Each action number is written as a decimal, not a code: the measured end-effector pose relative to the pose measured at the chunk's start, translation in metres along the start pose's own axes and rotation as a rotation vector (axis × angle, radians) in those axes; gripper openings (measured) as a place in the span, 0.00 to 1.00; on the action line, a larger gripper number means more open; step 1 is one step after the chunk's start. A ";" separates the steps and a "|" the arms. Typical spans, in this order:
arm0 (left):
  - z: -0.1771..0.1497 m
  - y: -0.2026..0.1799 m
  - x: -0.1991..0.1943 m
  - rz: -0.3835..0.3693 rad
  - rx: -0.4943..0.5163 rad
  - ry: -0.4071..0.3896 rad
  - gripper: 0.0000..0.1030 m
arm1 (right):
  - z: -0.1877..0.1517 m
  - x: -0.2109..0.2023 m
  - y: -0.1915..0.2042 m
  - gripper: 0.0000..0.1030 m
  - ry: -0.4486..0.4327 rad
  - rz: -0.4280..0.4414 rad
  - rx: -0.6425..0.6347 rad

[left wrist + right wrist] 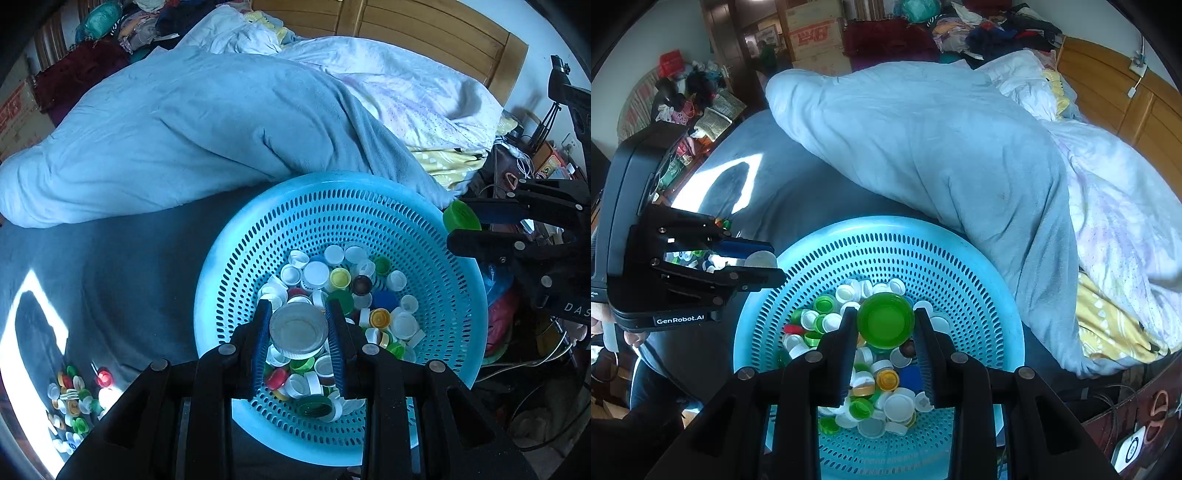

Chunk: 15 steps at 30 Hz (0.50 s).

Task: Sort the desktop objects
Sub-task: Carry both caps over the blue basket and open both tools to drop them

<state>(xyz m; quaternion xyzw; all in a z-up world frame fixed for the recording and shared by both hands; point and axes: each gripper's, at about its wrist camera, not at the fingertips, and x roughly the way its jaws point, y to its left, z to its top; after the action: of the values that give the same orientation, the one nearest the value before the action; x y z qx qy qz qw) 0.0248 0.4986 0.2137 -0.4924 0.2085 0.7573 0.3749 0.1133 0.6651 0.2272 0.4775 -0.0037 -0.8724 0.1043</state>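
Note:
A round blue perforated basket on the bed holds several bottle caps in white, green, yellow and blue. My left gripper is shut on a grey metal lid, held just above the caps in the basket. My right gripper is shut on a large green cap, also over the basket. In the left wrist view the right gripper shows at the basket's right rim with the green cap. In the right wrist view the left gripper shows at the left rim.
A loose pile of caps lies on the dark grey sheet at the lower left. A bunched pale blue blanket lies behind the basket. Clutter and cables fill the floor beside the bed on the right.

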 end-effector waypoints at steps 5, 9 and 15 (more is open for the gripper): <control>0.001 0.001 -0.001 -0.003 0.000 -0.002 0.24 | -0.001 0.001 -0.004 0.32 -0.007 0.002 0.016; 0.000 0.001 0.002 -0.008 -0.001 0.000 0.24 | -0.002 0.003 -0.005 0.32 -0.008 0.006 0.028; 0.002 -0.004 -0.001 -0.017 0.012 -0.015 0.28 | -0.002 0.004 -0.004 0.37 -0.009 0.000 0.028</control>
<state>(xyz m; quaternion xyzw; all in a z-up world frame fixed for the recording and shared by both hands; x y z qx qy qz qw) 0.0271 0.5018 0.2158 -0.4863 0.2061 0.7563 0.3860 0.1115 0.6687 0.2221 0.4747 -0.0163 -0.8745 0.0977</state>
